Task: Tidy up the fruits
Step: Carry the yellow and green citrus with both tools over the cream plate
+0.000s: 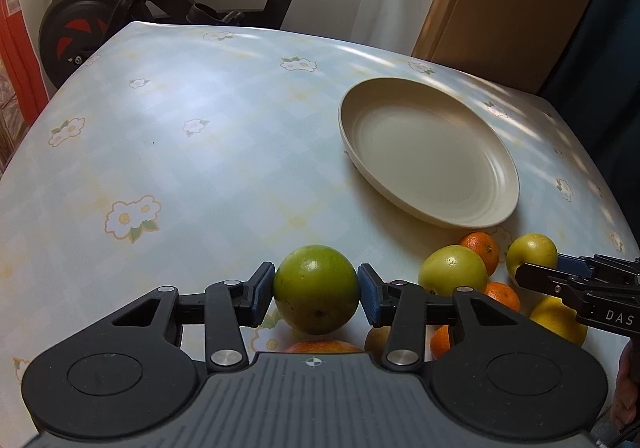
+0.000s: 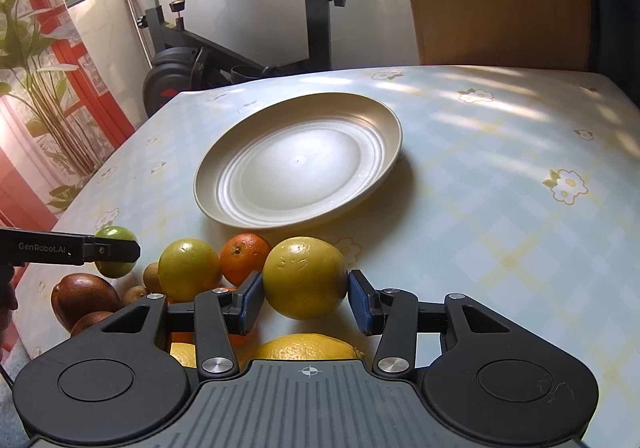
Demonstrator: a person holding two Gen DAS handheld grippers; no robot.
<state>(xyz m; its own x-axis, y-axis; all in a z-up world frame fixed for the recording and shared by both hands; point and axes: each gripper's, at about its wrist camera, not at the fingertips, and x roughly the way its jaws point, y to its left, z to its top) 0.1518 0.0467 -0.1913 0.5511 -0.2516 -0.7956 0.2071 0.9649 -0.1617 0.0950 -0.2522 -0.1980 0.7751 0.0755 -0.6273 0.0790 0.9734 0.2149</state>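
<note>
left gripper (image 1: 316, 290) fingers pinch green fruit (image 1: 316, 288) | right gripper (image 2: 306, 290) fingers pinch yellow fruit (image 2: 305, 276) | plate (image 2: 376, 107) beyond fruit pile (image 2: 192, 272)

Left tongs (image 1: 316, 294) and right tongs (image 2: 306, 294) each clamped (pads pressing).

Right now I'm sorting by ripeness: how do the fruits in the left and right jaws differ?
The fruit in the left gripper is a deep green fruit; the one in the right gripper is a yellow fruit. The yellow one has scarred skin; the green looks smoother. Both are round and clamped at their sides.
</note>
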